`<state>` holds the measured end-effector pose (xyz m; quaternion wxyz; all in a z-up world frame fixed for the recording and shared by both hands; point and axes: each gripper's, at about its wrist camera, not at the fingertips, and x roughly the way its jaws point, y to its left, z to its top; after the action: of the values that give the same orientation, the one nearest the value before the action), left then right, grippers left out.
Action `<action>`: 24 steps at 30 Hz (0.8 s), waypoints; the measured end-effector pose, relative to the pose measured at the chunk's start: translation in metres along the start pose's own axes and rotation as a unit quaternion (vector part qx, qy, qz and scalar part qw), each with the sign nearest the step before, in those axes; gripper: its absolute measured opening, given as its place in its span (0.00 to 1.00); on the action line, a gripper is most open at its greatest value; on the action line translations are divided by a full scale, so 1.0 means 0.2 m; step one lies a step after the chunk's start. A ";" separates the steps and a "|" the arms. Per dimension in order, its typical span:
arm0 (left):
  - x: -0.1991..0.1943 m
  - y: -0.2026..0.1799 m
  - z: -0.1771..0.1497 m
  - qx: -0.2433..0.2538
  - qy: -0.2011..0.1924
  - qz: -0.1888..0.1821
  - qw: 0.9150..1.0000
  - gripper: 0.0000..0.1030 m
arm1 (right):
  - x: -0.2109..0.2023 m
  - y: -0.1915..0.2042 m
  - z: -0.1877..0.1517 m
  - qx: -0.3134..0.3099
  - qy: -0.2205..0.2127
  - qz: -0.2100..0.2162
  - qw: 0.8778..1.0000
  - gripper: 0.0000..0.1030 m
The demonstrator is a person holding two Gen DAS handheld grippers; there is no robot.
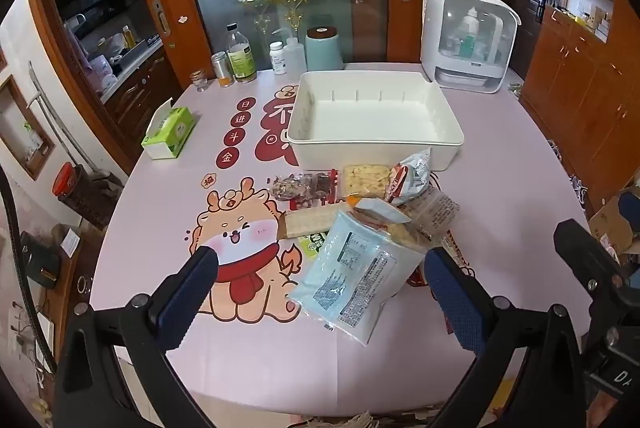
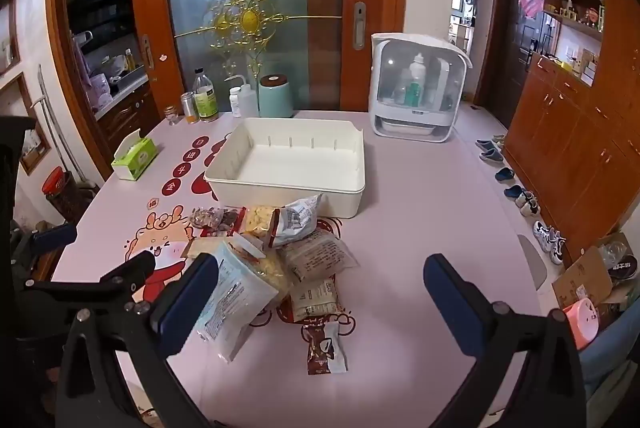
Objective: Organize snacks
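I am holding both grippers' jaws apart, empty, targeting the light, crinkly blue snack packet (image 1: 356, 272) by its flat edge near the bench's front.

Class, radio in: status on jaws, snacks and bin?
Both grippers, left and right, open, empty. Snack pile on table, white bin empty behind. Nothing blocking.

A green cardboard tissue box (image 1: 169, 129) sits at ten o'clock on the pink bench (image 1: 500, 188); a white plastic cabinet (image 1: 468, 40) stands at one o'clock.
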<state>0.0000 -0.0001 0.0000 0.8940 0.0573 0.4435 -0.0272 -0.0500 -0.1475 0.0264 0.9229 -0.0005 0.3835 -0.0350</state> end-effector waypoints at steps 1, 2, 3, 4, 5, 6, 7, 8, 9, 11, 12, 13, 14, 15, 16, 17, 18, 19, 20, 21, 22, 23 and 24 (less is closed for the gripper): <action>0.00 0.00 0.00 0.001 0.001 0.001 1.000 0.99 | 0.00 0.00 0.00 0.002 0.001 0.001 1.000 1.00; 0.00 0.00 0.00 0.000 0.000 0.000 1.000 0.99 | 0.00 -0.01 0.01 0.004 0.003 0.002 1.000 1.00; 0.00 0.00 0.00 0.001 0.001 0.000 1.000 0.99 | 0.00 -0.01 0.01 0.005 0.004 0.004 1.000 1.00; 0.00 0.00 0.00 0.001 0.001 0.001 1.000 0.99 | 0.00 -0.02 0.01 0.005 0.004 0.005 1.000 1.00; 0.00 0.00 0.00 0.000 0.002 0.000 1.000 0.99 | 0.00 -0.02 0.01 0.006 0.005 0.004 1.000 1.00; 0.00 0.00 0.00 0.000 0.003 0.000 1.000 0.99 | 0.02 0.00 0.00 0.005 0.007 0.003 1.000 1.00; 0.00 0.00 0.00 0.001 0.002 0.000 1.000 0.99 | 0.01 0.04 -0.02 0.000 0.007 0.003 1.000 1.00; 0.00 0.00 0.00 0.001 0.003 0.000 1.000 0.99 | 0.02 0.04 -0.02 -0.001 0.008 0.003 1.000 1.00; 0.00 0.00 0.00 0.001 0.003 -0.001 1.000 0.99 | 0.02 0.04 -0.03 0.000 0.008 0.004 1.000 1.00; 0.01 0.00 -0.02 0.001 0.003 -0.001 1.000 0.99 | 0.01 0.05 -0.02 -0.009 0.012 0.001 1.000 1.00; 0.01 0.00 -0.03 0.001 0.003 -0.002 1.000 0.99 | 0.01 0.06 -0.03 -0.009 0.013 0.002 1.000 1.00; 0.01 0.00 -0.03 0.001 0.004 -0.002 1.000 0.99 | 0.01 0.05 -0.02 -0.011 0.014 0.004 1.000 1.00; 0.03 -0.02 -0.05 0.001 0.004 -0.002 1.000 0.99 | 0.01 0.05 -0.02 -0.011 0.015 0.005 1.000 1.00; 0.04 -0.01 -0.05 0.001 0.005 -0.002 1.000 0.99 | 0.01 0.06 -0.02 -0.012 0.017 0.005 1.000 1.00; 0.04 0.00 -0.05 0.000 0.005 -0.003 1.000 0.99 | 0.01 0.06 -0.02 -0.011 0.018 0.005 1.000 1.00; 0.03 0.00 -0.05 -0.001 0.006 -0.004 1.000 0.99 | 0.01 0.06 -0.03 -0.011 0.020 0.005 1.000 1.00; 0.03 -0.02 -0.06 -0.001 0.007 -0.004 1.000 0.99 | 0.01 0.06 -0.03 -0.011 0.021 0.006 1.000 1.00; 0.03 -0.02 -0.06 -0.001 0.006 -0.003 1.000 0.99 | 0.01 0.06 -0.04 -0.011 0.021 0.007 1.000 1.00; 0.03 -0.02 -0.07 -0.002 0.006 -0.004 1.000 0.99 | 0.01 0.06 -0.04 -0.012 0.021 0.007 1.000 1.00; 0.03 -0.02 -0.06 -0.002 0.007 -0.005 1.000 0.99 | 0.01 0.06 -0.04 -0.012 0.022 0.007 1.000 1.00; 0.03 -0.02 -0.07 -0.002 0.007 -0.005 1.000 0.99 | 0.01 0.06 -0.04 -0.012 0.022 0.007 1.000 1.00; 0.03 -0.02 -0.06 -0.001 0.008 -0.005 1.000 0.99 | 0.01 0.06 -0.04 -0.012 0.022 0.007 1.000 1.00; 0.03 -0.02 -0.06 -0.001 0.008 -0.005 1.000 0.99 | 0.01 0.06 -0.04 -0.011 0.022 0.008 1.000 1.00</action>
<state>-0.0058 -0.0025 -0.0128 0.8905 0.0546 0.4506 -0.0305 -0.0534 -0.1346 0.0185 0.9142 -0.0074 0.4045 -0.0236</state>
